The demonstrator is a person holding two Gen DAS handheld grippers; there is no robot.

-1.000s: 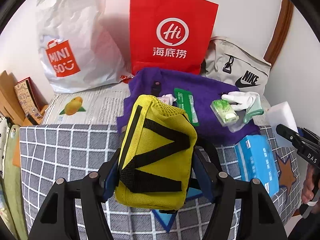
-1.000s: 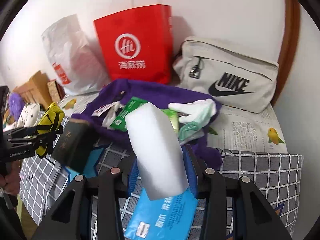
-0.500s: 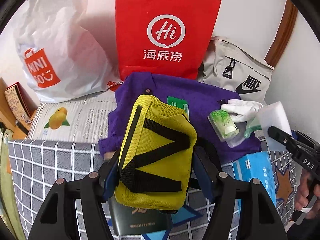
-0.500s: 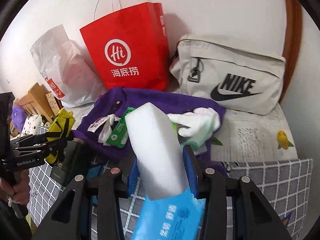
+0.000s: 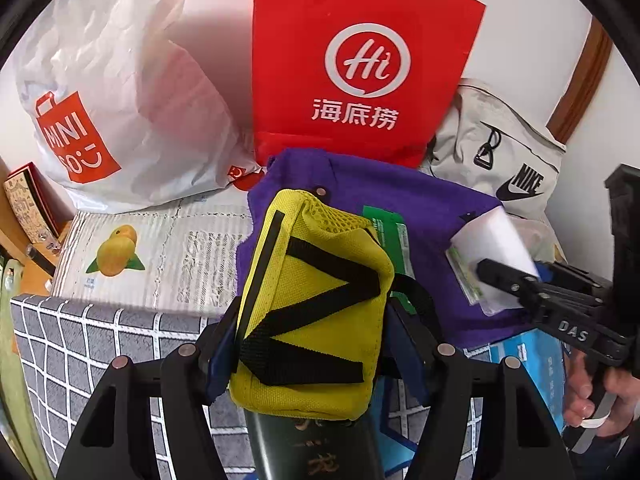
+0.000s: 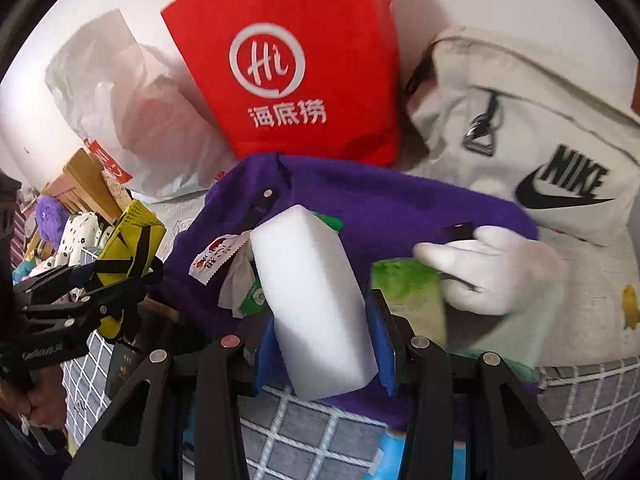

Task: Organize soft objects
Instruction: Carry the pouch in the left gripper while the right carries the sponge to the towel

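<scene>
Both grippers are advancing over the purple cloth [image 6: 400,196], left [image 5: 316,344] pinching the yellow pouch [image 5: 312,312], right [image 6: 324,332] squeezing the white sponge [image 6: 312,292].

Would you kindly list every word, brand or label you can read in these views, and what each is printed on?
"Hi" and "海底捞": red paper bag.
"MINI SO": white plastic bag.
"NIKE": beige bag.
"DAS": right tool body.
Print on the green packet, blue pack, dark booklet and red-white tag: too blurred to read.
</scene>
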